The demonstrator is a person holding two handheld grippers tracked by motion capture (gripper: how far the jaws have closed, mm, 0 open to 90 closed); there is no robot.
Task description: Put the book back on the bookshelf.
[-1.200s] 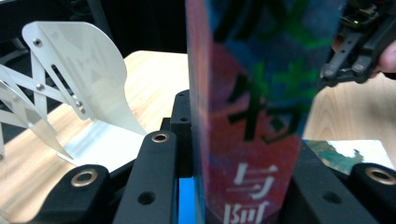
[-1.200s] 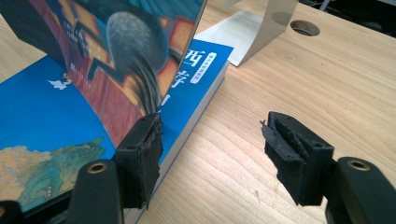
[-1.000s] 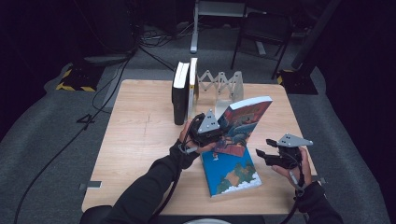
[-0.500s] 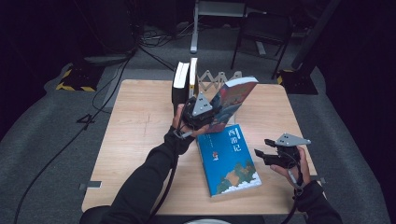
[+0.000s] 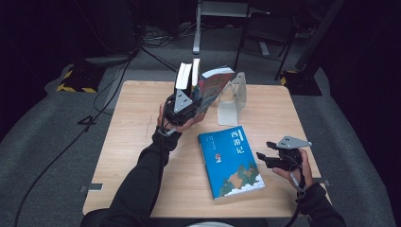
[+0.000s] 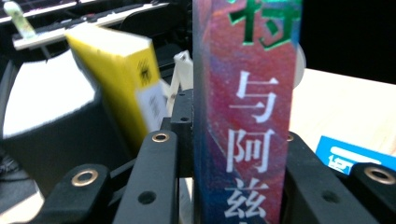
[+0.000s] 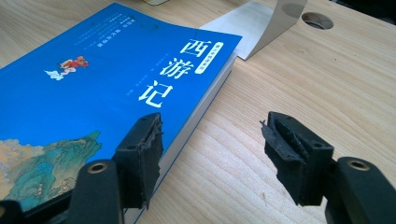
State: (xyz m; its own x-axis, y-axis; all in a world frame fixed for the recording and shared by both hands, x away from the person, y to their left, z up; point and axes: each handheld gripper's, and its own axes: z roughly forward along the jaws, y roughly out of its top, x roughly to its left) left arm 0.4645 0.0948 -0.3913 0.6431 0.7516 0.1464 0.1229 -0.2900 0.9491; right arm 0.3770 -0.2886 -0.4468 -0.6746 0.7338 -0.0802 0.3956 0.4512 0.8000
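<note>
You have the red-spined book (image 5: 213, 84) clamped by its spine in your left gripper (image 5: 182, 108), held up off the table (image 5: 142, 123) and tilted, just beside the two books (image 5: 188, 75) that stand upright at the far edge, with the pale metal bookend (image 5: 232, 100) to its right. In the left gripper view the jaws press on both sides of the spine (image 6: 245, 116), and the yellow-covered book (image 6: 119, 77) and the black one (image 6: 51, 116) sit close on the left. Your right gripper (image 5: 276, 158) rests near the table's right edge with its jaws standing apart and empty; in the right gripper view one pad (image 7: 142, 154) hangs over the corner of the blue book (image 7: 107, 88) that lies flat, the other pad over bare wood. The risk now sits in the slot you are aiming for: the gap between the standing pair and the bookend looks tight, and a tilted book can catch the yellow cover and tip the pair over, or nudge the bookend aside. Your hold is only on the spine, so the pages may fan open or the book may swing if you turn your wrist quickly. Square it upright before you lower it, and keep your right gripper off the blue book so it does not slide.
</note>
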